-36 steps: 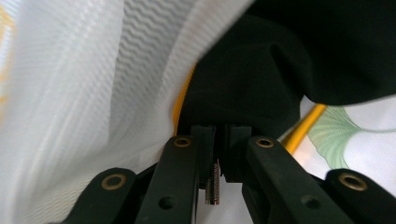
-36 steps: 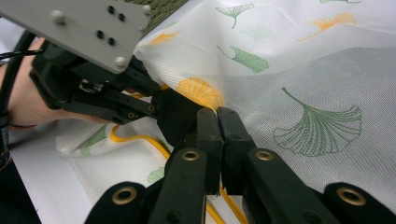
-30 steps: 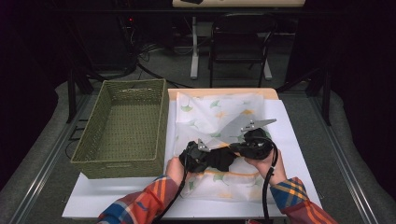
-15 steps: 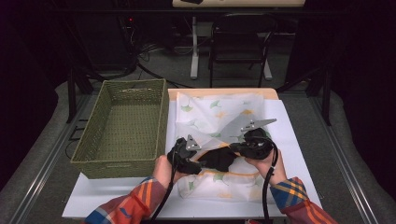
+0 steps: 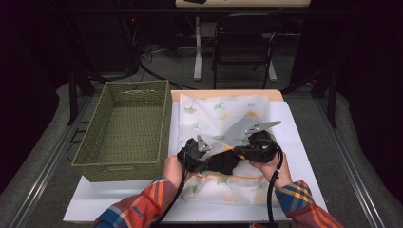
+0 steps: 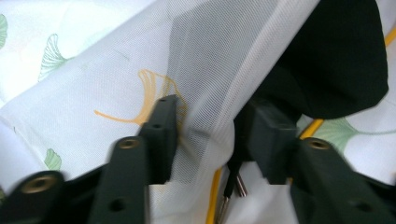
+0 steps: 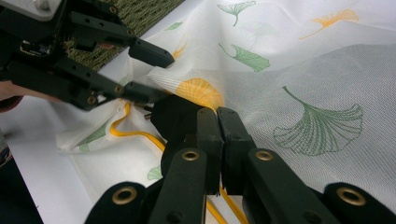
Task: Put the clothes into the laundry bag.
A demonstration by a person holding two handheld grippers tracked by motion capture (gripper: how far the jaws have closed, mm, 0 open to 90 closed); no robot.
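White table (image 5: 304, 142) carries one green basket (image 5: 126, 130) at the left and one leaf-printed mesh bag (image 5: 214, 111) just beside it. Both gripper views show a black garment (image 7: 175, 116) and a yellow drawstring (image 7: 130, 133), which the high view hardly gives. Left gripper (image 6: 212, 135) holds its jaws spread, with a mesh fold between them; since half a second ago it has moved rightward. Right gripper (image 7: 218, 140) has its jaws pressed together on the mesh.

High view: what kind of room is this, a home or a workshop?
Probably a lab or recording studio: dark surroundings, cables on the floor, and a white work table holding a wicker basket and a leaf-print mesh bag.
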